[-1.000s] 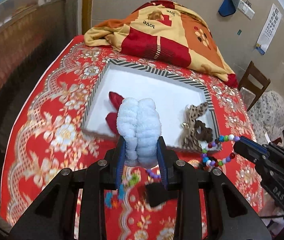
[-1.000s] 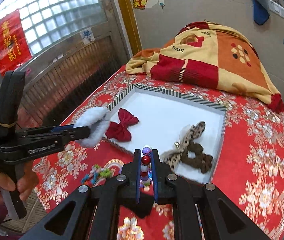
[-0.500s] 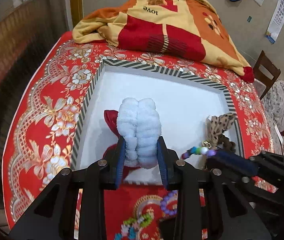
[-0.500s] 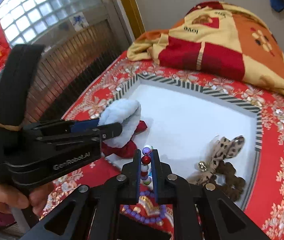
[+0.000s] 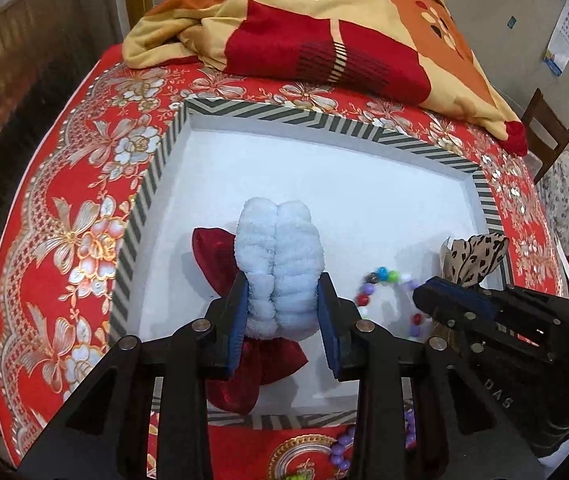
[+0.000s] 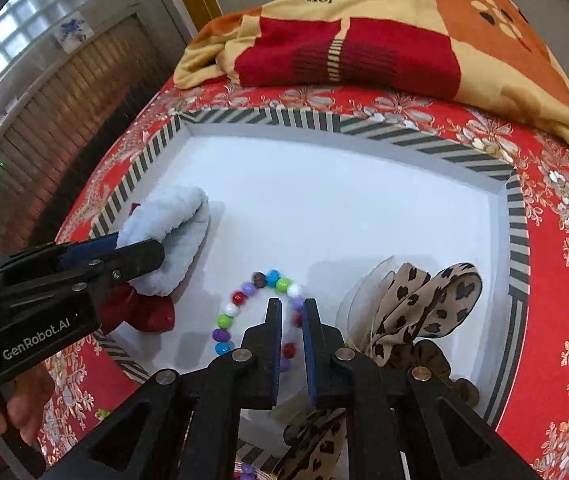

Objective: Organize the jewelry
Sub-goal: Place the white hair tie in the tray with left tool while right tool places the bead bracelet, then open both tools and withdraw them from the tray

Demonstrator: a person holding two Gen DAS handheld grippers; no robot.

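Left tongs: I see them pinching a fluffy pale-blue scrunchie, both blue pads pressed into its sides, held above the near-left part of the tray.
Right tongs: slightly parted, nothing clamped between the pads; the bead bracelet lies on the tray floor under and around the tips.
Bracelet: a loose arch of coloured beads, its curve pointing away from me.
Scrunchie: its long axis runs forward along the fingers.
Red bow: lies in the tray beneath the scrunchie.
Leopard-print bow: near-right corner of the tray.
Tray: white inside, striped rim, on a red floral cloth over the worktop.
Far: a folded blanket printed "love", beyond the tray.
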